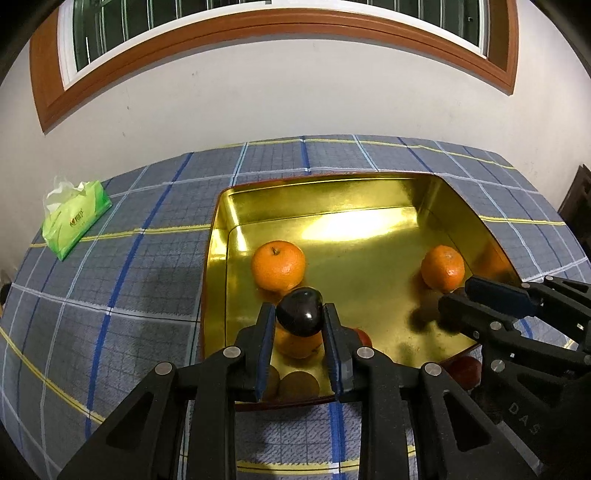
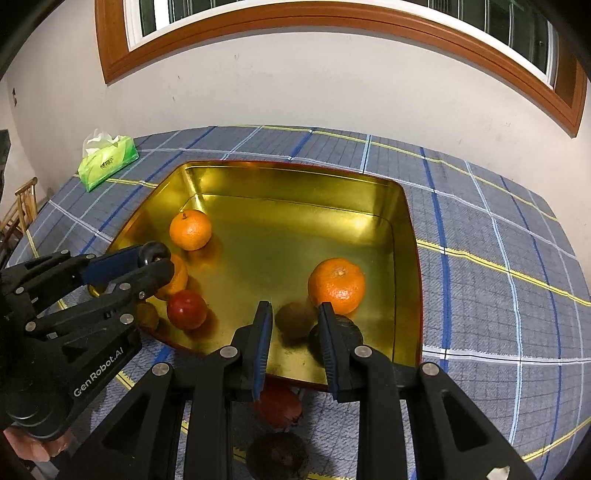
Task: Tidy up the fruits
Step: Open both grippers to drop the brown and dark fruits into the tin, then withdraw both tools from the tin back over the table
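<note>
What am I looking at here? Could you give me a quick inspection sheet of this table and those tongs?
Surface: plaid tablecloth.
Job's things: gold tray holding oranges, a red fruit and a brown fruit; more fruit on the cloth by the near rim.
Clutter: green tissue pack.
Tongs: left tongs shut on a dark fruit above the tray; right tongs open, empty.
Cables: nothing seen.
Surroundings: white wall, wood-framed window.

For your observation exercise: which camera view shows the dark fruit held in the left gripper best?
The left wrist view: the dark fruit sits centred and close between the left gripper's fingers. The right wrist view shows only a sliver of it past those fingers.
</note>
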{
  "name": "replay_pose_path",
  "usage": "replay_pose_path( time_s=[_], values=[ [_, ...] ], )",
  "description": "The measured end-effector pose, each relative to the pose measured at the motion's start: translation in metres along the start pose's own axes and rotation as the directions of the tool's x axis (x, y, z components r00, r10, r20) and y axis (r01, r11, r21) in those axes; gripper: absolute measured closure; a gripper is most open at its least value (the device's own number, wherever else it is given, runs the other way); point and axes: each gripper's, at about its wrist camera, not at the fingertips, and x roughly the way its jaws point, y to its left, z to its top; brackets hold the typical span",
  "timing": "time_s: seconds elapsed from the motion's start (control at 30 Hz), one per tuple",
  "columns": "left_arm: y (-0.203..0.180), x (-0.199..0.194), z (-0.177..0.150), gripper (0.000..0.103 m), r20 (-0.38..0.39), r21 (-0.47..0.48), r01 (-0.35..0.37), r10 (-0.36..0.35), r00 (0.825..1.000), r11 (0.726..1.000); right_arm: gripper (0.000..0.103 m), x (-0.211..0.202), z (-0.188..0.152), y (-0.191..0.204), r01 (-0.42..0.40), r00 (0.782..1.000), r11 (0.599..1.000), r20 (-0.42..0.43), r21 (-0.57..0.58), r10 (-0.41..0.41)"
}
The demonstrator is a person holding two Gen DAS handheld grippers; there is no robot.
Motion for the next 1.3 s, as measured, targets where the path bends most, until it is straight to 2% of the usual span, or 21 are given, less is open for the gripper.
replay_pose_path(
  time_s=[0.03, 0.13, 0.27, 0.53, 0.77, 1.0, 1.3],
  values=[
    [0.0, 0.001, 0.0, 0.071, -0.003, -0.002, 0.0, 0.0, 1.0, 1.0, 0.072, 0.0, 0.0, 0.0, 0.002, 1.0, 1.0, 0.001, 0.0, -0.002],
    [0.0, 0.0, 0.0, 0.056, 0.003, -0.009, -0.004, 0.004, 1.0, 1.0, 0.07, -0.004, 0.0, 0.0, 0.004, 1.0, 1.0, 0.011, 0.001, -0.004],
    [-0.002, -0.006, 0.001, 0.047, 0.017, -0.008, 0.0, 0.0, 1.0, 1.0, 0.069, -0.013, -0.002, -0.002, -0.005, 1.0, 1.0, 0.023, 0.014, 0.005],
    [-0.005, -0.03, -0.01, 0.046, 0.039, -0.024, 0.002, -0.002, 0.999, 1.0, 0.069, -0.049, -0.024, -0.01, 0.005, 0.998, 0.999, 0.056, 0.038, -0.007],
    [-0.003, -0.061, -0.044, 0.046, 0.05, -0.049, 0.001, 0.002, 0.999, 0.999, 0.067, -0.069, -0.064, -0.021, 0.024, 0.999, 0.997, 0.038, 0.067, -0.026],
    [0.001, -0.063, -0.086, 0.046, -0.01, -0.061, -0.012, 0.011, 1.0, 0.998, 0.066, -0.063, -0.101, -0.016, 0.019, 1.0, 0.997, -0.019, 0.08, -0.018],
    [0.007, -0.065, -0.111, 0.046, -0.033, -0.08, -0.021, 0.019, 0.999, 0.997, 0.066, -0.043, -0.104, 0.0, 0.003, 0.999, 0.999, -0.035, 0.052, -0.001]
  ],
)
